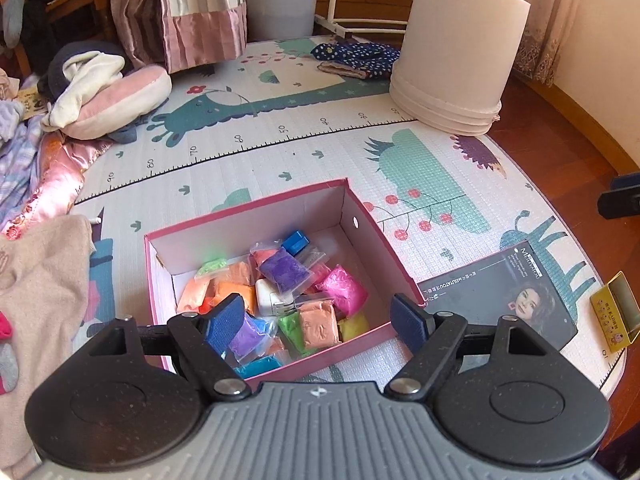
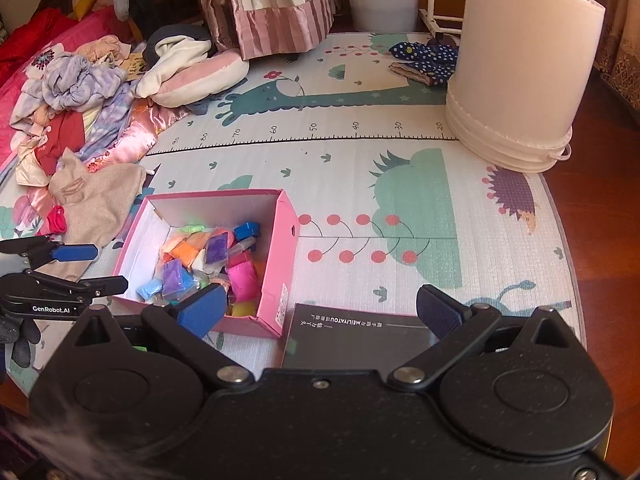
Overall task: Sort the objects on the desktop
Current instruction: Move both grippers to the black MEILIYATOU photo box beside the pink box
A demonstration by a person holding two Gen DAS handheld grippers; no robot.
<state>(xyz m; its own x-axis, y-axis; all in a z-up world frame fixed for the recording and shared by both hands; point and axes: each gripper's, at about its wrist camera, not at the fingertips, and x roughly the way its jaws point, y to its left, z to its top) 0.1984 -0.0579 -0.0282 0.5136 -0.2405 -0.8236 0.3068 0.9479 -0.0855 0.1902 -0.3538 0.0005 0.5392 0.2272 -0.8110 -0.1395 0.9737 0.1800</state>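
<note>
A pink cardboard box (image 1: 362, 216) sits on the play mat, holding several small bags of coloured clay (image 1: 344, 288), a white charger (image 1: 272, 298) and a blue block (image 1: 297, 242). The box also shows in the right wrist view (image 2: 286, 236). My left gripper (image 1: 318, 322) is open and empty, hovering over the box's near edge. My right gripper (image 2: 320, 310) is open and empty above a black box with a woman's portrait (image 1: 516, 300), which lies just right of the pink box (image 2: 360, 340). The left gripper shows at the left of the right wrist view (image 2: 92, 268).
An upturned white bucket (image 2: 524, 68) stands at the mat's far right. A small yellow tin (image 1: 618, 312) lies on the mat's right edge. Clothes (image 2: 80, 120) and a pink cushion (image 1: 120, 100) are piled at left. A dotted blue cloth (image 2: 428, 58) lies far back.
</note>
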